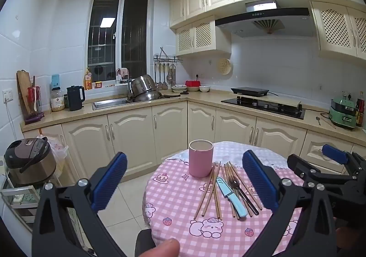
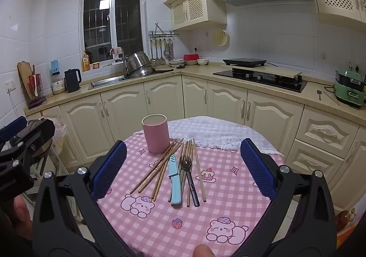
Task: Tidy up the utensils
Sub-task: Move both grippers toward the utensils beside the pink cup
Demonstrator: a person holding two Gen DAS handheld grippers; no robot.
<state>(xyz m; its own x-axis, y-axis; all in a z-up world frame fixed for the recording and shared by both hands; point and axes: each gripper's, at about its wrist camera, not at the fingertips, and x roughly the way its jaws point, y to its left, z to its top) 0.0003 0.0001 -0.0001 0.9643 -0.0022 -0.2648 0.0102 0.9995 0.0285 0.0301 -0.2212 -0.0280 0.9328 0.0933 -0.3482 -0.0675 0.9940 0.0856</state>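
A pink cup (image 1: 200, 158) (image 2: 155, 133) stands upright and empty on the round table (image 1: 173, 206) (image 2: 228, 190). In front of it lie several wooden chopsticks (image 1: 209, 190) (image 2: 157, 167), a light-blue knife (image 1: 231, 196) (image 2: 174, 182) and a dark-handled fork (image 1: 242, 193) (image 2: 189, 177) in a loose pile. My left gripper (image 1: 185, 179) is open and empty, above the near left of the table. My right gripper (image 2: 183, 165) is open and empty, hovering over the pile. The right gripper also shows in the left wrist view (image 1: 329, 163).
The table has a pink checked cloth. Behind it run cream kitchen cabinets (image 1: 128, 135) with a sink (image 1: 109, 103), pots (image 1: 144, 91) and a hob (image 1: 265, 103). A rice cooker (image 1: 29, 160) stands on a rack at the left. A green cooker (image 2: 348, 90) is at the right.
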